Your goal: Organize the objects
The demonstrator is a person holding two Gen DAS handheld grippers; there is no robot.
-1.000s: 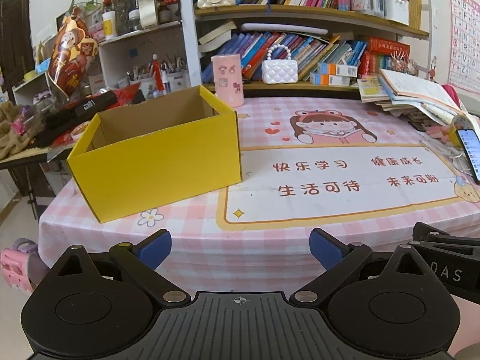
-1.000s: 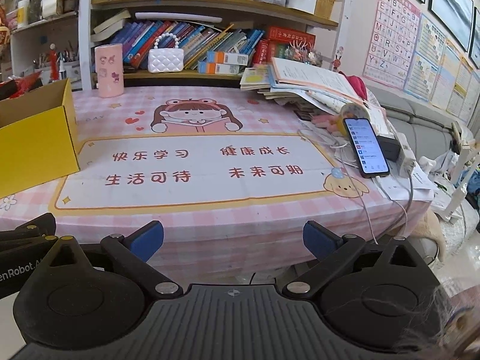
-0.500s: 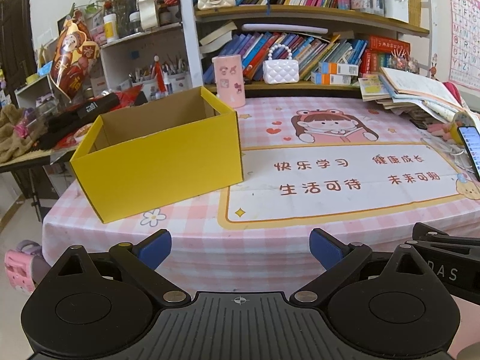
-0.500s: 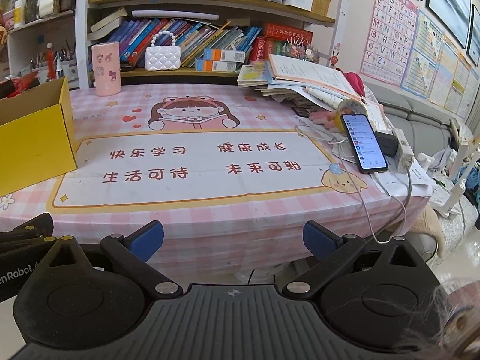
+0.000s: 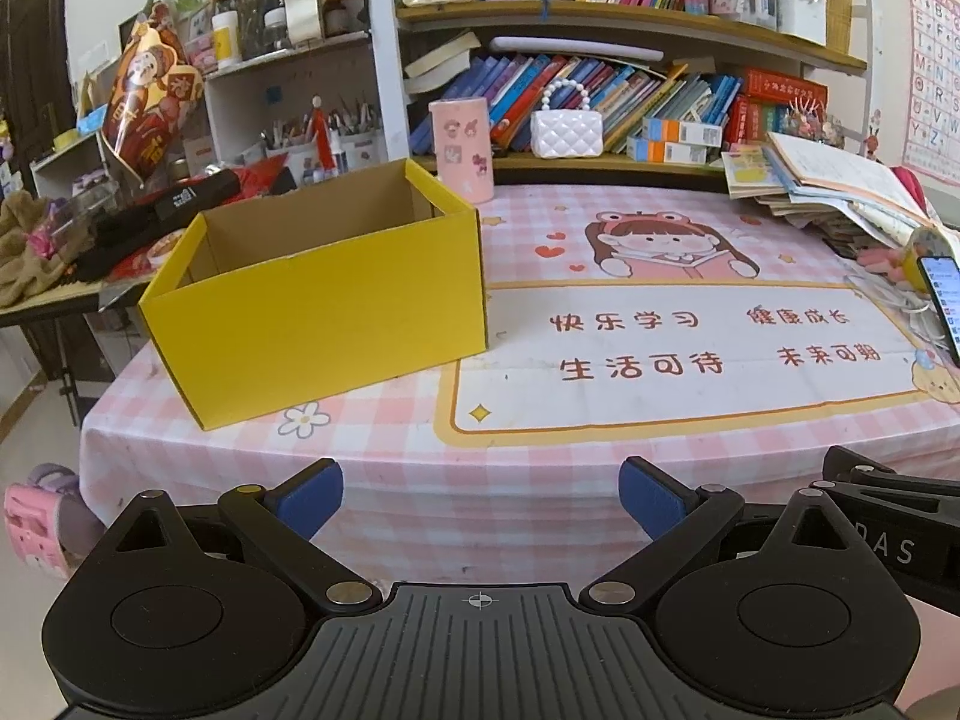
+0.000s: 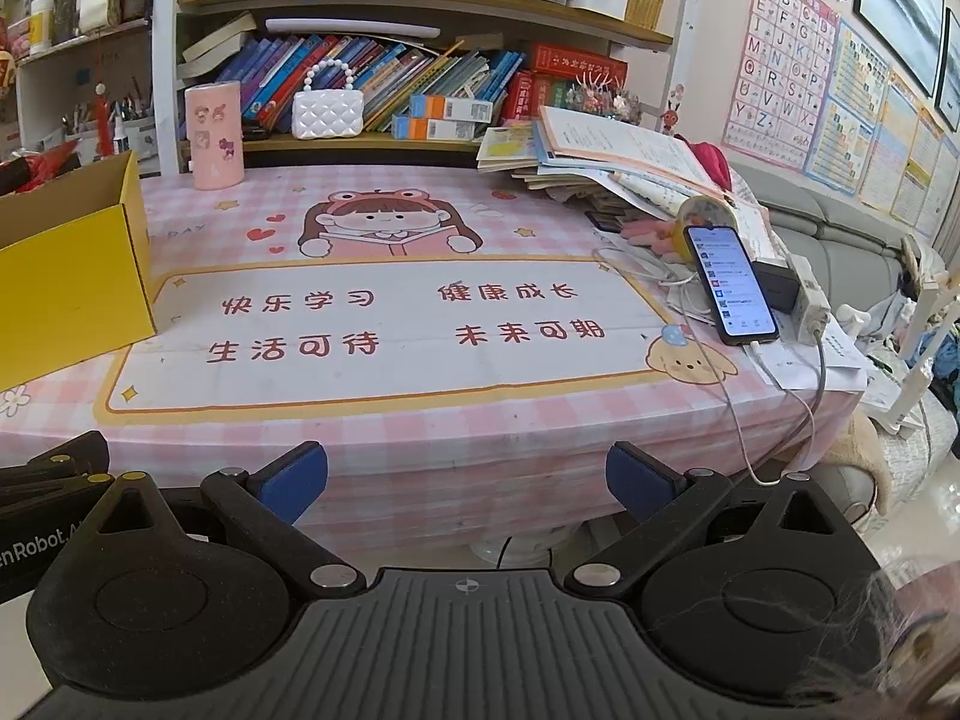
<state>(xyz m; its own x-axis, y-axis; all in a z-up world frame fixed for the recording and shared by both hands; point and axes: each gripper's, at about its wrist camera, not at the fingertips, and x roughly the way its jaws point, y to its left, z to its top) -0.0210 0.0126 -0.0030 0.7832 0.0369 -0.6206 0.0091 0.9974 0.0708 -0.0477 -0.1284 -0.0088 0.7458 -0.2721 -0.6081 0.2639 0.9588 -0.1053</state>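
Note:
An open yellow cardboard box stands on the left part of a table with a pink checked cloth; its inside looks empty. The same box shows at the left edge of the right wrist view. A pink cylindrical holder stands at the table's back, and a white quilted purse sits on the low shelf behind it. My left gripper is open in front of the table's near edge, holding nothing. My right gripper is open too, beside it to the right.
A lit phone on a charging cable lies at the table's right edge by a white power strip. A pile of open books fills the back right corner. Bookshelves stand behind; a cluttered side table is at left.
Both views have risen slightly and drawn back a little, so the table appears lower and fuller in frame. Both grippers stay open and empty.

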